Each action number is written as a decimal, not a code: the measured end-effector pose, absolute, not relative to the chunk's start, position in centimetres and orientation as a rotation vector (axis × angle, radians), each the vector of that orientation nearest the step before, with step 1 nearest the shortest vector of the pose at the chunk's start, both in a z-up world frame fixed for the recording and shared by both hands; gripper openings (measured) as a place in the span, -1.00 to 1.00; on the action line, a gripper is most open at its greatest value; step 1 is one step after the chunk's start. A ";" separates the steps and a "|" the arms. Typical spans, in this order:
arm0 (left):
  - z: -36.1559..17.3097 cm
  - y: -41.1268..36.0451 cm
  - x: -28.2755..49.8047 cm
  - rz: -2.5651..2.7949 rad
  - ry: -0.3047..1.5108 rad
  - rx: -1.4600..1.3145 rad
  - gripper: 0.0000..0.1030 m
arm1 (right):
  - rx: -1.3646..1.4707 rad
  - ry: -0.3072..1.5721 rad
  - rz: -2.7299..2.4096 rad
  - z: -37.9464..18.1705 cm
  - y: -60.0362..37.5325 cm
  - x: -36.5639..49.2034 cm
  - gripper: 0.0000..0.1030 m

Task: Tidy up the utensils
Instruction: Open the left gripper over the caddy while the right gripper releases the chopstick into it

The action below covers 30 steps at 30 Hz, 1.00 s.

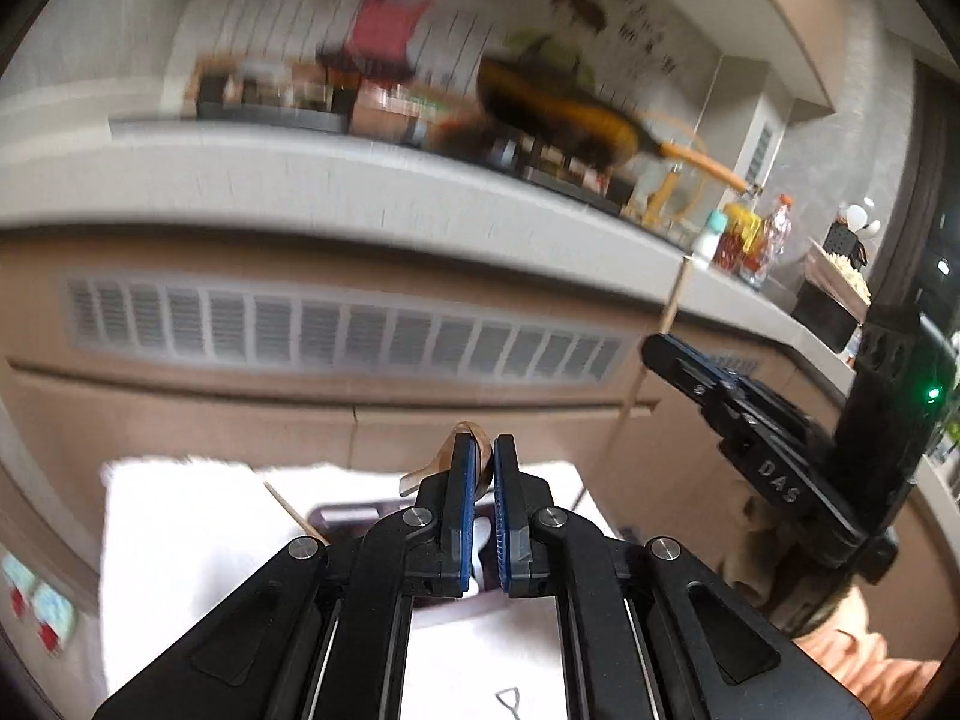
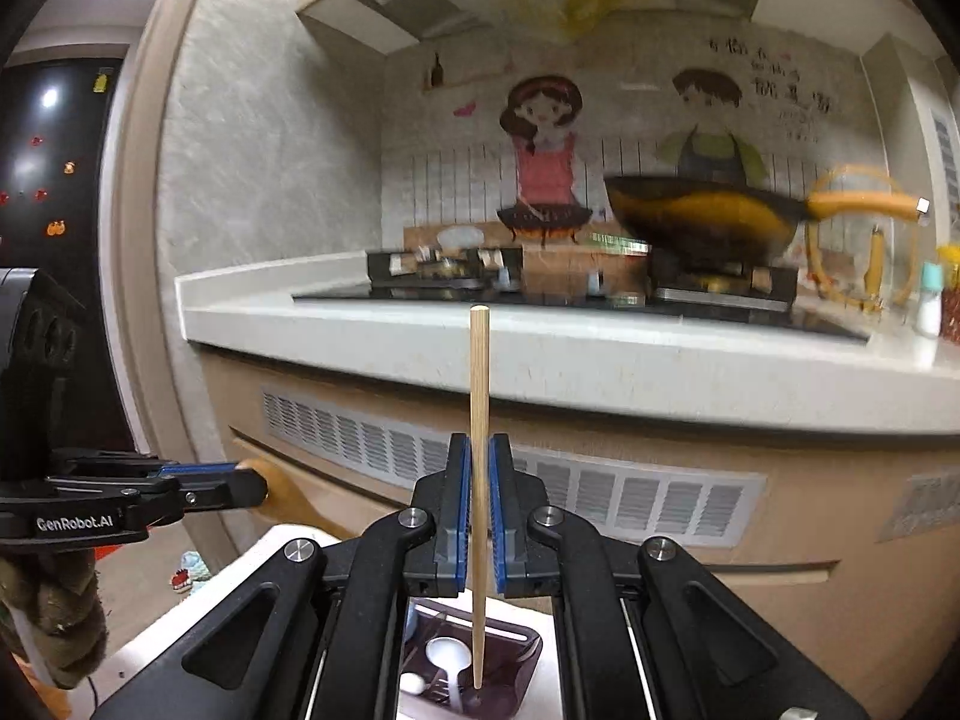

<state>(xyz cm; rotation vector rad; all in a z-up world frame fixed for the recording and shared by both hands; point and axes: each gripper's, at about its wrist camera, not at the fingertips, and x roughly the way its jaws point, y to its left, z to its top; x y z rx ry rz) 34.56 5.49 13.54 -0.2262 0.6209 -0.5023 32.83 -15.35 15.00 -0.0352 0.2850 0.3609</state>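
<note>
My left gripper (image 1: 483, 450) is shut on a tan wooden spoon (image 1: 462, 429), whose wide end pokes out past the fingertips. The right wrist view shows that same gripper (image 2: 258, 483) at the left edge with the spoon (image 2: 288, 495) beyond it. My right gripper (image 2: 479, 450) is shut on a wooden chopstick (image 2: 479, 372) standing upright between the pads. Seen from the left wrist, it (image 1: 654, 351) is at the right with the chopstick (image 1: 673, 294) rising from it. Below both sits a purple tray (image 2: 528, 660) holding a white spoon (image 2: 447, 654). A second chopstick (image 1: 294, 516) lies on the white table (image 1: 180, 540).
Ahead is a white kitchen counter (image 2: 540, 354) with a stove and a dark wok with an orange handle (image 2: 702, 216). Bottles (image 1: 750, 234) stand at its right end. Vented cabinet fronts (image 2: 600, 492) are under the counter. A dark fridge with magnets (image 2: 48, 180) is at left.
</note>
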 end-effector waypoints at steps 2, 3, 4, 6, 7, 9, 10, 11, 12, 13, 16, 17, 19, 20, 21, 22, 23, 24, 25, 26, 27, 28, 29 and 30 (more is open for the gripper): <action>11.6 5.1 36.2 -0.509 0.678 -0.230 -0.89 | -0.025 0.332 0.374 13.1 -15.1 34.4 -0.88; 10.9 5.0 36.4 -0.511 0.692 -0.231 -0.89 | -0.025 0.353 0.375 12.2 -15.0 35.1 -0.88; 10.0 4.8 36.8 -0.505 0.714 -0.234 -0.89 | -0.023 0.373 0.379 11.2 -14.8 35.6 -0.88; 8.4 4.9 37.8 -0.504 0.758 -0.257 -0.89 | -0.016 0.413 0.383 9.5 -14.6 36.7 -0.88; 7.8 4.9 37.9 -0.504 0.773 -0.264 -0.89 | -0.015 0.429 0.386 8.9 -14.5 37.0 -0.88; 6.9 5.0 38.5 -0.491 0.792 -0.267 -0.89 | -0.011 0.465 0.388 7.3 -14.4 37.7 -0.88; 6.4 5.2 38.6 -0.478 0.797 -0.269 -0.89 | -0.010 0.482 0.389 6.7 -14.3 38.1 -0.88; 6.0 5.4 38.5 -0.473 0.798 -0.270 -0.89 | -0.009 0.496 0.388 6.1 -14.3 38.4 -0.88; 5.7 5.5 38.5 -0.470 0.799 -0.271 -0.89 | -0.003 0.513 0.389 5.5 -14.4 38.6 -0.88; 5.4 5.7 38.4 -0.469 0.800 -0.273 -0.89 | 0.002 0.524 0.391 5.1 -14.4 38.8 -0.88; 4.7 6.1 37.7 -0.444 0.793 -0.260 -0.89 | 0.002 0.548 0.391 4.0 -14.4 39.1 -0.88; 4.5 6.2 37.6 -0.433 0.786 -0.251 -0.89 | 0.000 0.555 0.393 3.7 -14.4 39.2 -0.88; 4.2 6.4 37.0 -0.394 0.764 -0.230 -0.89 | -0.009 0.565 0.395 3.2 -14.2 39.1 -0.87; 4.0 6.6 36.9 -0.377 0.756 -0.223 -0.88 | -0.017 0.570 0.394 3.0 -14.1 39.1 -0.87; 3.8 6.8 36.7 -0.357 0.746 -0.212 -0.85 | -0.025 0.574 0.395 2.9 -14.0 39.0 -0.87; 3.6 7.0 36.5 -0.342 0.740 -0.208 -0.85 | -0.033 0.580 0.395 2.8 -13.9 38.9 -0.87; 3.4 7.3 36.4 -0.329 0.738 -0.207 -0.85 | -0.043 0.587 0.391 2.6 -13.8 38.9 -0.84; 3.2 7.5 36.3 -0.321 0.738 -0.207 -0.85 | -0.049 0.591 0.386 2.5 -13.7 38.8 -0.73; 3.0 7.7 36.0 -0.312 0.739 -0.204 -0.85 | -0.056 0.593 0.379 2.4 -13.8 38.7 -0.66; 2.6 7.8 35.6 -0.304 0.740 -0.196 -0.85 | -0.059 0.593 0.375 2.5 -13.6 38.6 -0.53; 2.3 7.7 35.2 -0.298 0.741 -0.185 -0.84 | -0.061 0.591 0.368 2.5 -13.7 38.4 -0.43; 2.1 7.6 34.8 -0.291 0.739 -0.170 -0.81 | -0.064 0.587 0.357 2.5 -13.8 38.0 -0.37; 1.9 7.5 34.2 -0.281 0.733 -0.155 -0.78 | -0.066 0.583 0.344 2.5 -14.0 37.6 -0.23; 1.8 7.3 33.8 -0.273 0.727 -0.146 -0.67 | -0.065 0.580 0.334 2.6 -14.3 37.3 -0.09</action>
